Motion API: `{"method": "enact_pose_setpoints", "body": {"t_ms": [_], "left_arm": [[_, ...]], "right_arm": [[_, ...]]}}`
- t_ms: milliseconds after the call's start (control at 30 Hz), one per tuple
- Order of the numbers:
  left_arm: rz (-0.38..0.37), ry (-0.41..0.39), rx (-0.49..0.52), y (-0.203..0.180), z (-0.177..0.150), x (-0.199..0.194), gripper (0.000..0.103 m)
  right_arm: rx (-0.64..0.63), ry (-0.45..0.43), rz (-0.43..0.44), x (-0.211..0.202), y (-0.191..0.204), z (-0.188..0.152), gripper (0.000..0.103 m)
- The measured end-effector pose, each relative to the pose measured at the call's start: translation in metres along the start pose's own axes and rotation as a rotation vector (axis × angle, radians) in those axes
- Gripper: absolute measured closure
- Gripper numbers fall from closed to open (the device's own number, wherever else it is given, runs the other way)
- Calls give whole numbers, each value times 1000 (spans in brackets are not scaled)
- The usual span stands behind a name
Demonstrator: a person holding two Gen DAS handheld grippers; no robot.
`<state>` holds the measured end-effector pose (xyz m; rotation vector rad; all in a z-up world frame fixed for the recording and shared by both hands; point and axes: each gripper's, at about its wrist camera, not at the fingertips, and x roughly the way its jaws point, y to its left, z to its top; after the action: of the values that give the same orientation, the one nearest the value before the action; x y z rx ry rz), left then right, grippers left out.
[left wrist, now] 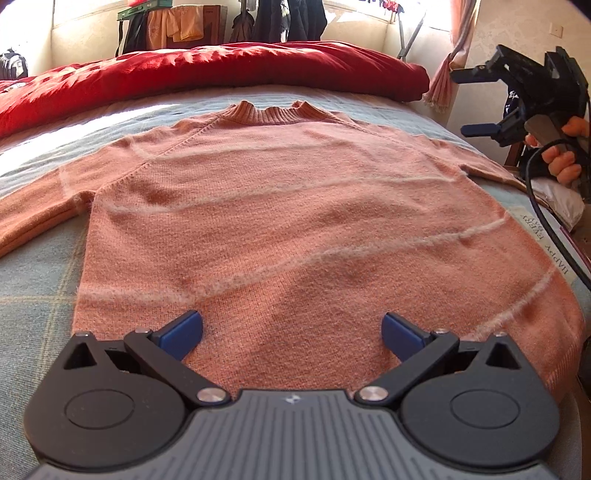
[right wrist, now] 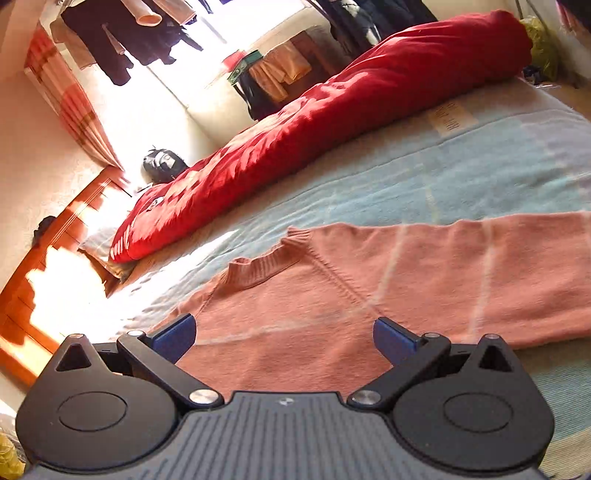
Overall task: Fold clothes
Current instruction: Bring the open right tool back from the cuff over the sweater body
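Left gripper (left wrist: 291, 334) nearest in the left wrist view, blue fingers (left wrist: 183, 332) spread wide apart, nothing between them, poised over the lower hem area of a salmon-pink sweater (left wrist: 280, 206). Sweater spread flat, front up, on a pale blue checked blanket (left wrist: 33, 295) covering the bed; faint whitish fuzzy stripes across the body; ribbed collar (left wrist: 271, 110) pointing away from the camera; one sleeve (left wrist: 33, 218) stretched out to the left edge of the view, the other running off toward the right. At right, beside the bed edge, right gripper (left wrist: 476, 99) held in a hand (left wrist: 561, 151), its blue-tipped fingers apart and clear of the fabric, a black cable (left wrist: 535, 206) trailing below. Beyond the collar, a rolled red duvet (left wrist: 207, 70) along the far side of the bed. Farthest, hanging clothes (left wrist: 288, 18) against a bright window.

Right wrist view, tilted: right gripper (right wrist: 284, 338) fingers (right wrist: 175, 338) likewise parted, empty, above the shoulder region of the sweater (right wrist: 369, 295) near the collar (right wrist: 266, 266). Behind, blanket (right wrist: 443, 173), then duvet (right wrist: 332, 122), then a wooden headboard (right wrist: 55, 258) at left in strong sunlight, a striped curtain (right wrist: 70, 99), and dark garments (right wrist: 122, 40) hanging at the window.
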<state>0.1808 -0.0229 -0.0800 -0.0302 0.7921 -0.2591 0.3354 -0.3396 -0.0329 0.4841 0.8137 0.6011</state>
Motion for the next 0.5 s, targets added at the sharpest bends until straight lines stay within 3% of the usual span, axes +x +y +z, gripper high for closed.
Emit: {"method": "enact_pose_setpoints", "body": {"t_ms": [167, 267, 400, 500], "left_arm": [[-32, -5, -32, 9, -2, -8, 1], [-51, -14, -42, 17, -8, -15, 1], [-101, -57, -75, 30, -21, -24, 1], [-115, -73, -125, 34, -24, -30, 1]], "right_arm": [[93, 36, -118, 37, -15, -35, 0], [139, -42, -110, 7, -32, -61, 0], [163, -48, -228, -41, -19, -93, 0], [103, -22, -227, -57, 11, -117, 0]]}}
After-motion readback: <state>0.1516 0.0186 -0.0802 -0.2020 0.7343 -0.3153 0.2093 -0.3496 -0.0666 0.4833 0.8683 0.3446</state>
